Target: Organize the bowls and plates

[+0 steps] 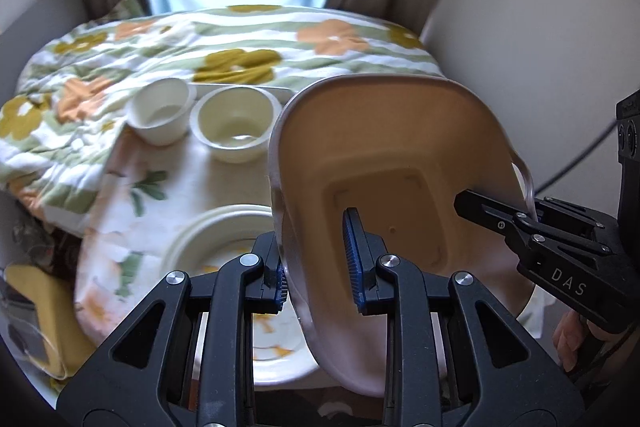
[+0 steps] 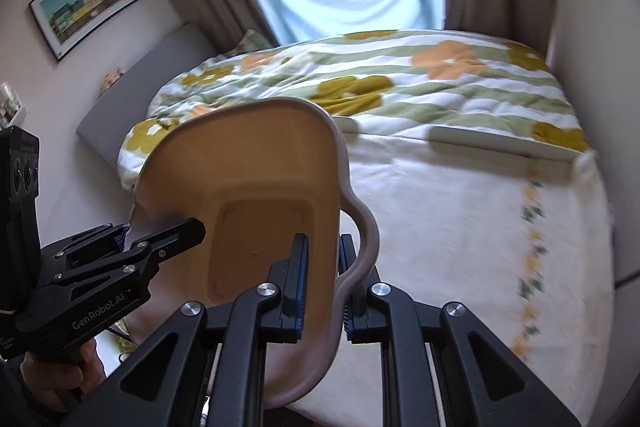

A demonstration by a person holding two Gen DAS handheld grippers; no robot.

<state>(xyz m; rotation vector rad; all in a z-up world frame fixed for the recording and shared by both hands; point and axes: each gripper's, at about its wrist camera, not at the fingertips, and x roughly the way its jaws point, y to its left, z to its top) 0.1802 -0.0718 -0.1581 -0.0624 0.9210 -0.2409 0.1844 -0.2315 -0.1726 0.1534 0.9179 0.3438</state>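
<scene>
Here the beige, square-welled plastic tray (image 1: 384, 163) stands on edge in the air between both grippers, the left gripper (image 1: 316, 263) and the right gripper (image 2: 324, 287) each clamped on opposite rims, above the white round plate (image 1: 224, 239).

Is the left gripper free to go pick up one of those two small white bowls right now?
Probably not yet. The left gripper is shut on the rim of the tan tray, which the right gripper also clamps. The two bowls sit unobstructed beyond.
</scene>
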